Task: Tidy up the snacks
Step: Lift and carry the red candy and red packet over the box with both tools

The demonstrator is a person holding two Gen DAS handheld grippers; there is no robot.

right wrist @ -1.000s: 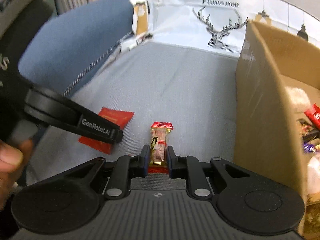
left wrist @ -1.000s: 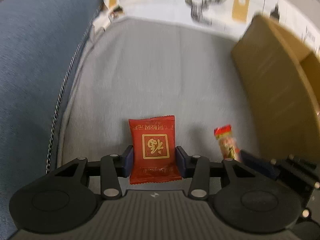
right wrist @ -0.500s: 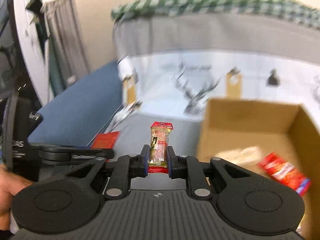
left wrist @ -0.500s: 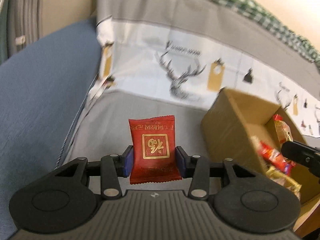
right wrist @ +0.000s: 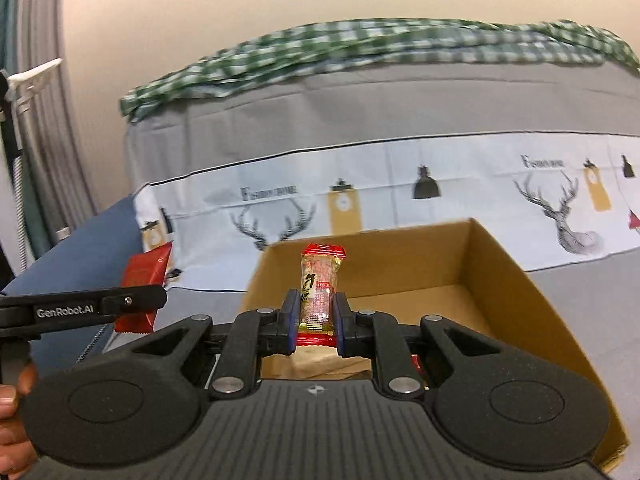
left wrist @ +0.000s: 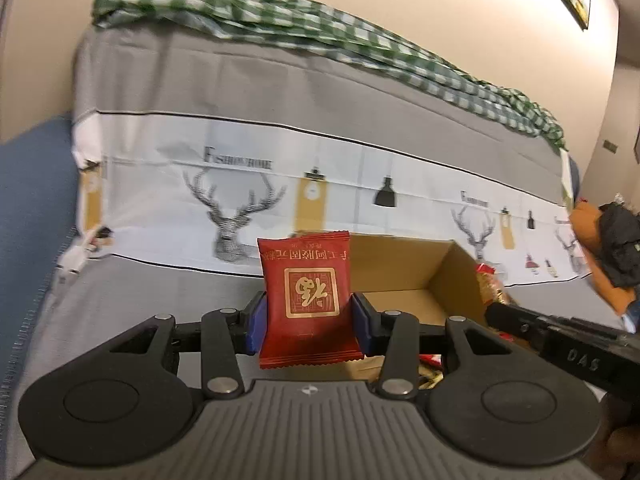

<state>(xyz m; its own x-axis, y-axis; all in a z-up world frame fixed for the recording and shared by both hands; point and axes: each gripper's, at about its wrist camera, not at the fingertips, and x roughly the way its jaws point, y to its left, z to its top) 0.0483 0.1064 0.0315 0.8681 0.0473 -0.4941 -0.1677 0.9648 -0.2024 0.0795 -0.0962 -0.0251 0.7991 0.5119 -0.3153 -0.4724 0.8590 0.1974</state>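
Left hand-held gripper [left wrist: 308, 316]: clenched on a flat red sachet [left wrist: 306, 300] with gold print, held upright between the blue pads, near the left side of the cardboard box [left wrist: 452, 276].

Right hand-held gripper [right wrist: 316, 318]: grasping a narrow clear-and-red candy packet [right wrist: 320, 288], standing on end between the jaws, right above the box's open top.

Cardboard box: open, sitting on the grey-covered sofa seat [left wrist: 132, 292]; its back corner looks bare, though a few wrappers [left wrist: 490, 284] show at its right side in the left view (how full it is lower down I can't tell, the gripper bodies hide it).

Done so far: both snacks are up off the seat and carried to the box; some snacks seem already inside.

Left to do: neither piece has been let go yet. By my judgement the candy packet is ready to drop straight in, while the red sachet needs a little more travel over the rim first.

Elsewhere: no other loose snacks show on the seat from here, but much of it is out of view.

Backdrop: deer-print sofa cover [right wrist: 440, 184], green checked cloth [right wrist: 360, 40] along the top.
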